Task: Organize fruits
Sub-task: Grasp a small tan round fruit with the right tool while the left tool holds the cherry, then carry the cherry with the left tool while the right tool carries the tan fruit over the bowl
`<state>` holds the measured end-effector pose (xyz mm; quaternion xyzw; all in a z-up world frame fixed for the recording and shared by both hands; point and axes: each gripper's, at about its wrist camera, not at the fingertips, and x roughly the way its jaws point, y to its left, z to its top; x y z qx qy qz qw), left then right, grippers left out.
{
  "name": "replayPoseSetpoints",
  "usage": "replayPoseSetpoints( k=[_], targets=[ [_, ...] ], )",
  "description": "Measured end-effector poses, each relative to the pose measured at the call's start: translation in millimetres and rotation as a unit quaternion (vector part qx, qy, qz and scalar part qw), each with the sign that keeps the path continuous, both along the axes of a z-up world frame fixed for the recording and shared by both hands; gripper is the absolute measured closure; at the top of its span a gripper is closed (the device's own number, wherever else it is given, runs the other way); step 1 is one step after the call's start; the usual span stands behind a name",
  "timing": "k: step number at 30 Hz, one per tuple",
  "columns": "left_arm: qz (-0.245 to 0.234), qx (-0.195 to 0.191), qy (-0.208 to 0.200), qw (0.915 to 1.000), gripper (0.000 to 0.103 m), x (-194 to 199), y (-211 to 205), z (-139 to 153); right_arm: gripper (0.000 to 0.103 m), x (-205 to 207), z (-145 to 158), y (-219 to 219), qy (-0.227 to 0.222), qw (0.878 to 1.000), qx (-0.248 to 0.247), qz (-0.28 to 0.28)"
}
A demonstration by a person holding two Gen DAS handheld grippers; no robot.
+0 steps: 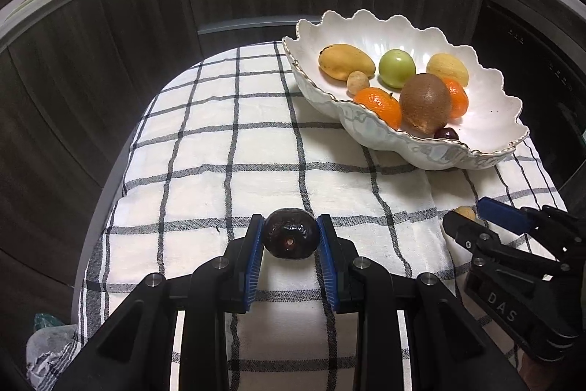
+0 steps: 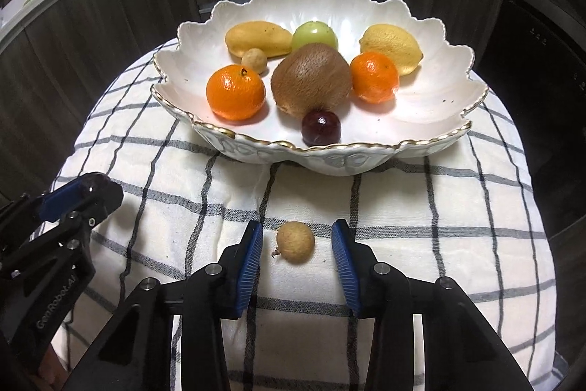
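A white scalloped bowl [image 2: 432, 120] on the checked cloth holds a mango [image 2: 256, 37], a green fruit [image 2: 315, 32], a lemon [image 2: 392, 46], a kiwi [image 2: 311, 79], two tangerines [image 2: 236, 92], a small tan fruit [image 2: 254, 60] and a dark plum [image 2: 321, 127]. My left gripper [image 1: 289, 239] is shut on a second dark plum [image 1: 289, 237] just above the cloth. My right gripper [image 2: 296, 244] is open, with its fingers on either side of a tan longan [image 2: 295, 242] that lies on the cloth. The bowl also shows in the left wrist view [image 1: 487, 112].
The checked cloth [image 2: 457, 207] covers a rounded table with dark cabinet fronts [image 1: 146, 24] behind it. The other gripper shows at the right in the left wrist view [image 1: 512, 244] and at the left in the right wrist view [image 2: 55, 229]. A crumpled bag [image 1: 47, 343] lies low left.
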<state>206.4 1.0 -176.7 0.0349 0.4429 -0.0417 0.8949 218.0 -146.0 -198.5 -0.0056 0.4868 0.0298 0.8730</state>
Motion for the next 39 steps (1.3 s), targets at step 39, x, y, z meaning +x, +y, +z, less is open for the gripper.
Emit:
replayPoseSetpoints(
  k=[39],
  targets=[
    [-0.048,-0.016,-0.054,0.9972,0.074,-7.8,-35.4,67.0,0.078,-31.2,86.2,-26.2,-0.073,0.997,0.013,-0.010]
  ],
)
